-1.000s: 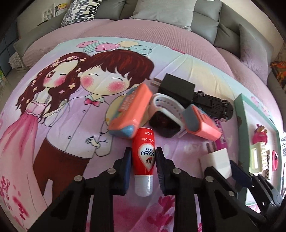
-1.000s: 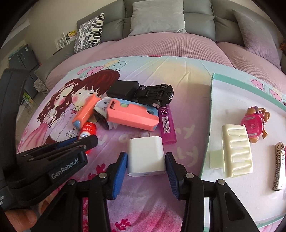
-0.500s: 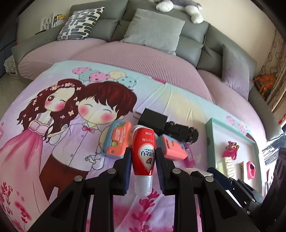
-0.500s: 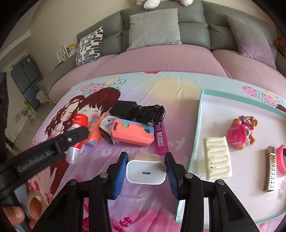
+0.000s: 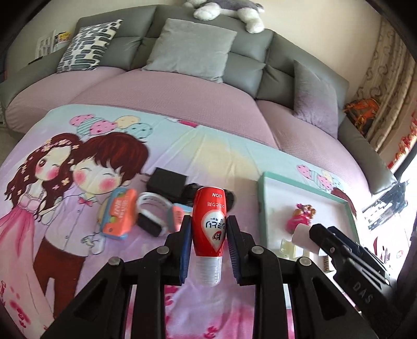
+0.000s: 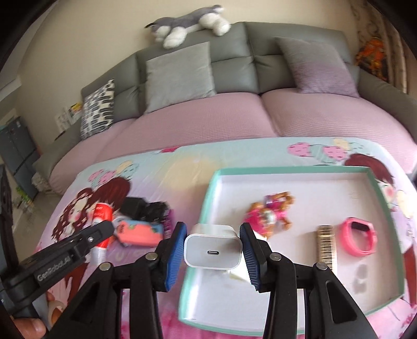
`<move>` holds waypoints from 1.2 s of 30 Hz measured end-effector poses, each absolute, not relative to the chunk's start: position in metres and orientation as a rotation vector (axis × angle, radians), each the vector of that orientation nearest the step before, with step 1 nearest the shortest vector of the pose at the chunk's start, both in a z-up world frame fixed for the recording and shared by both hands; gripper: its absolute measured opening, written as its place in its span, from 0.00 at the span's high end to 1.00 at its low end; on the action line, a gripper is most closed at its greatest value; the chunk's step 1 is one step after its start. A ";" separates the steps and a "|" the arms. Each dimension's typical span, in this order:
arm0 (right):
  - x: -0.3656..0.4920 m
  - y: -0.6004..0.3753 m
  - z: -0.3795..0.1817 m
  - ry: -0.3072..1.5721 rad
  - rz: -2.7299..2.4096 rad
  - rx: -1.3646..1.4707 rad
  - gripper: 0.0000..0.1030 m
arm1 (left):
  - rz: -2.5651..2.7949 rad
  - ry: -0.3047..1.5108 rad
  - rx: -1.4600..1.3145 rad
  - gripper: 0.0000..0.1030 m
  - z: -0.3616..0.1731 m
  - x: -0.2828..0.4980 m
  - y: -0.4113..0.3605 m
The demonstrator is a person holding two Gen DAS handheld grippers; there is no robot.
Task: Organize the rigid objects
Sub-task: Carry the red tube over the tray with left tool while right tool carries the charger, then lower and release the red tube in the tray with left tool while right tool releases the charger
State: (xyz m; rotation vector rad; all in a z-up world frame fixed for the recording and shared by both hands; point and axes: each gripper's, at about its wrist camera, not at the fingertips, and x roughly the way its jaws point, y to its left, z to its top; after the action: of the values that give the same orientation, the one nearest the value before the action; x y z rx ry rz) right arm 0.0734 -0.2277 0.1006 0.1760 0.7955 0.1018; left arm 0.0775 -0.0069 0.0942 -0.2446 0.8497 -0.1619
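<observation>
My left gripper is shut on a red tube with a clear cap, held up above the bedsheet. My right gripper is shut on a white charger block, held over the near left edge of the teal-rimmed tray. The tray holds a pink toy figure, a gold comb and a pink watch. A pile remains on the sheet: an orange case, a white watch, a black adapter and a black toy car, partly hidden behind the tube.
The cartoon-print sheet covers a pink bed with grey cushions and a headboard behind. A plush dog lies on top. The left gripper body shows at the left in the right wrist view.
Both grippers have lifted with their objects. The right gripper carried the charger rightward over the tray's edge. The left gripper rose higher with the tube.
</observation>
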 end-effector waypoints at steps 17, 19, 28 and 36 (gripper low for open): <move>0.068 -0.331 0.089 0.856 -0.156 0.308 0.56 | -0.357 0.921 -0.098 0.74 0.081 0.085 -0.113; 0.068 -0.334 0.086 0.867 -0.162 0.315 0.56 | -0.338 0.919 -0.103 0.74 0.082 0.085 -0.109; 0.068 -0.336 0.083 0.876 -0.150 0.330 0.56 | -0.195 0.992 -0.116 0.74 0.055 0.097 -0.071; 0.069 -0.335 0.083 0.880 -0.150 0.327 0.56 | -0.173 1.055 -0.102 0.74 0.029 0.107 -0.069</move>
State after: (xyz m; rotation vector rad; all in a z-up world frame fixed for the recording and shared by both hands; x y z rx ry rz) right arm 0.0685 -0.3346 0.0828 0.3271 0.8795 -0.1497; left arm 0.1073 -0.0689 0.0292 -0.1019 1.0548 -0.1733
